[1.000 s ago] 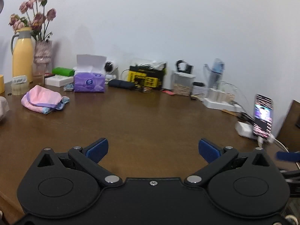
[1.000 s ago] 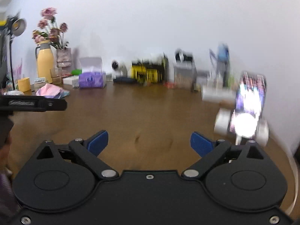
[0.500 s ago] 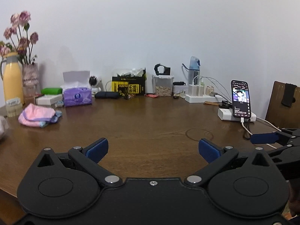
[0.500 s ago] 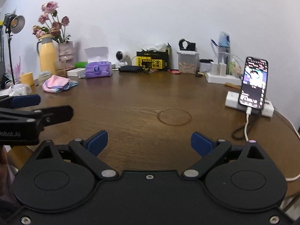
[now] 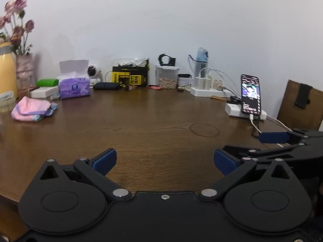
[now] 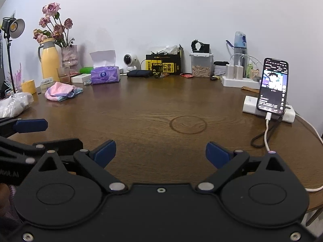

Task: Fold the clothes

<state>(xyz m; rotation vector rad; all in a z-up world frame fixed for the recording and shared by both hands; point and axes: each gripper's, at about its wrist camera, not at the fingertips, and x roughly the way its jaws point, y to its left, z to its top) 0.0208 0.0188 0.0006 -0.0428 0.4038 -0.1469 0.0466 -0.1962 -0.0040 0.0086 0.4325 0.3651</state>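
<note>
1. Looking along the left gripper (image 5: 164, 161), this view shows its two blue-padded fingers spread wide apart with nothing between them, held over the near edge of a brown wooden table (image 5: 153, 125).
   - The clothes to fold, a pink bundle with lilac and pale blue edges (image 5: 33, 109), lie bunched at the far left of the table, well apart from the gripper.
   - Just behind the bundle stands a purple tissue box (image 5: 75, 87), and a yellow flask (image 5: 7, 70) with a vase of pink flowers (image 5: 17, 28) sits at the left edge.
   - A phone (image 5: 251, 94) leans upright on a white charger block at the right, its screen lit and a white cable plugged in below.
   - The right gripper (image 5: 252, 147) enters from the right edge, its fingers also parted and empty.

2. Looking along the right gripper (image 6: 160, 155), this view shows its blue pads wide apart, holding nothing, above the table's (image 6: 161, 104) near side.
   - The pink bundle (image 6: 60, 93) rests at the far left of the table, near the tissue box (image 6: 105, 74) and in front of the yellow flask (image 6: 49, 60).
   - A faint ring mark (image 6: 188, 124) shows on the wood ahead of the fingers.
   - The phone (image 6: 273, 86) stands to the right on its charger block.
   - The left gripper (image 6: 50, 133) pokes in from the left edge, parted and empty.
   - A studio lamp (image 6: 14, 27) rises at the far left.
</note>
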